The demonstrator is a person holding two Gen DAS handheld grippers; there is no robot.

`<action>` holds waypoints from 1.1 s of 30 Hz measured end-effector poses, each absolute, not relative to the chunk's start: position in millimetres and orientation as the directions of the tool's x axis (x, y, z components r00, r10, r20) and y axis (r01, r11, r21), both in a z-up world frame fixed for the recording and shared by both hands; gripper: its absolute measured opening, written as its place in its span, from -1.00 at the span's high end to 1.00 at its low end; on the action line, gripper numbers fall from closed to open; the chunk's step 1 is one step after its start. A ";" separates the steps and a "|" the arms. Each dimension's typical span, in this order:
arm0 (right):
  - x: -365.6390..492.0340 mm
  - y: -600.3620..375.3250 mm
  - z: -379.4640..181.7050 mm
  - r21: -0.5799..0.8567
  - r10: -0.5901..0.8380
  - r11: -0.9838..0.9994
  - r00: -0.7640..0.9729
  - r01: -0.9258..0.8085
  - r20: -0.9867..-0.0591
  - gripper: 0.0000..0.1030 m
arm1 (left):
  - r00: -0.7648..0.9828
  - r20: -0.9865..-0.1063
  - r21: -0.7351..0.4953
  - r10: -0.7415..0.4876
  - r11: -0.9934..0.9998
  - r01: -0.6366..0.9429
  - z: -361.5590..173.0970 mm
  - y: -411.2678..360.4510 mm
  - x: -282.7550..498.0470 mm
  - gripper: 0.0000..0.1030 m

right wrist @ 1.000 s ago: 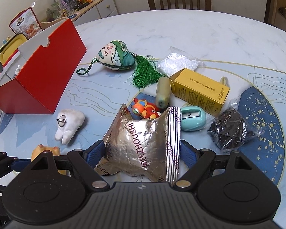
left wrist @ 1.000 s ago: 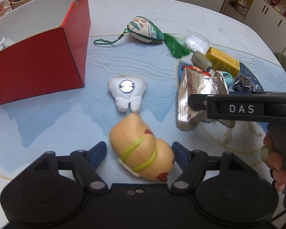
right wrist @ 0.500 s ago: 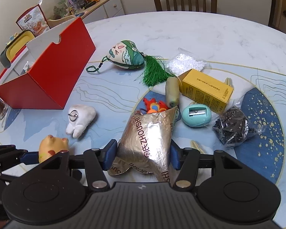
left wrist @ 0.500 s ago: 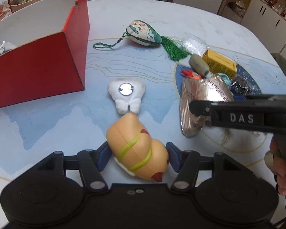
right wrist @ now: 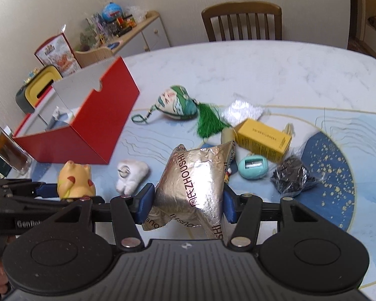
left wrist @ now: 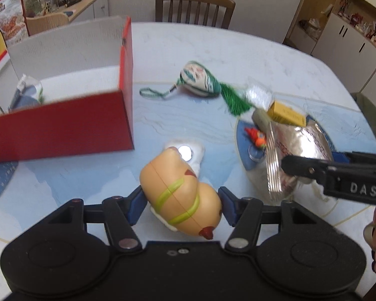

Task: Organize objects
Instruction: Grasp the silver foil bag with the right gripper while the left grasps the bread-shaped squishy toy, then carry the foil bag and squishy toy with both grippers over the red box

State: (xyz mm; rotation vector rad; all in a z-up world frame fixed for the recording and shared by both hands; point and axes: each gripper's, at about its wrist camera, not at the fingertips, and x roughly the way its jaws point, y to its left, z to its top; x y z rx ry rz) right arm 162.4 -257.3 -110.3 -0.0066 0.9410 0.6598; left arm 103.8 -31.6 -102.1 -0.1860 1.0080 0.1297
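**A:** What's the setting?

**B:** A pale marbled table (right wrist: 263,65) with a blue patterned mat, a wooden chair (right wrist: 242,21) at its far edge and a cluttered sideboard (right wrist: 137,32) by the wall.

**A:** And left to right?

**B:** An open red box (left wrist: 62,125), white inside, stands far left. The left gripper (left wrist: 181,204) is clamped on a yellow squishy toy (left wrist: 180,193), tan-orange with lime stripes, held above the table in front of the box. Behind it lies a white tooth plush (right wrist: 131,176). Further right, the right gripper (right wrist: 186,204) pinches a crumpled silver foil packet (right wrist: 195,183) printed ZHOUSHI, lifted off the mat.

**A:** What's beside that?

**B:** A green tasselled pouch (right wrist: 179,106), a yellow carton (right wrist: 263,140), a teal sharpener (right wrist: 253,166) and a bag of dark bits (right wrist: 293,179).

**A:** Do the views differ?

**B:** The right wrist shows the toy's face with red cheeks, plus an amber bottle (right wrist: 7,150) beside the box; the left wrist shows only its striped back, but looks into the box, where a small packet (left wrist: 28,91) lies.
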 end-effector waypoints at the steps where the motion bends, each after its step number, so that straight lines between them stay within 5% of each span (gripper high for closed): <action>1: 161.4 -257.0 -105.6 0.274 0.525 0.803 0.412 -0.529 -0.745 -0.06 | 0.534 -0.845 -0.096 0.021 0.977 -0.190 -97.1 -29.4 104.4 -0.18; 20: 186.2 -225.8 -12.1 0.212 0.540 0.797 0.509 -0.566 -0.670 -0.06 | 0.623 -0.780 -0.062 0.060 0.983 -0.171 -24.2 49.2 121.9 -0.18; 33: 182.2 -137.6 -2.4 0.161 0.567 0.743 0.482 -0.650 -0.668 -0.06 | 0.614 -0.781 -0.025 0.114 0.977 -0.214 -17.5 118.9 140.6 -0.18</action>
